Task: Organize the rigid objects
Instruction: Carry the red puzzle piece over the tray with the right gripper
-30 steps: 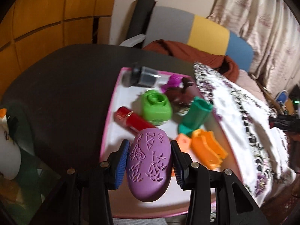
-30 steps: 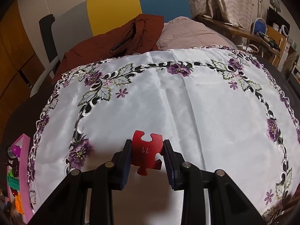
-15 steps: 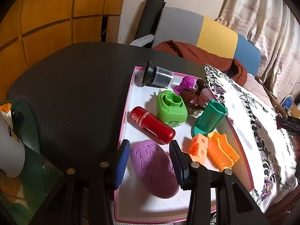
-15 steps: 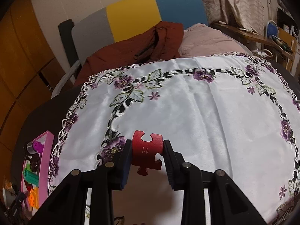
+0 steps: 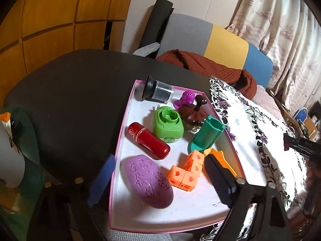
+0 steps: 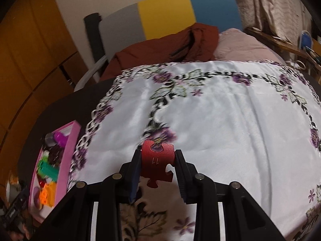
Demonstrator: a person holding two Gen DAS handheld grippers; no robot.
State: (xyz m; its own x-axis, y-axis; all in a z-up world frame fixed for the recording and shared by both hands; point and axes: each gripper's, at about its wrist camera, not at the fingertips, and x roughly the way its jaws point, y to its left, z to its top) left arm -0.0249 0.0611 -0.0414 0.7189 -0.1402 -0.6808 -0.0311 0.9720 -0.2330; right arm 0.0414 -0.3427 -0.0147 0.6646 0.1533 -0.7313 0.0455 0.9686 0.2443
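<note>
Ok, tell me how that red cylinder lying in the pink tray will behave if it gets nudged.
The red cylinder lies on its side on the pink tray floor, so it would probably roll. Its glossy surface suggests hard and somewhat slippery. The green container beside it would likely stop a roll that way.

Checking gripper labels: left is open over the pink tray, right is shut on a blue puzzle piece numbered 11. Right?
Nearly. The puzzle piece is red, not blue; the right wrist view shows it clamped in the right gripper. The rest holds: the left gripper is open over the pink tray.
</note>
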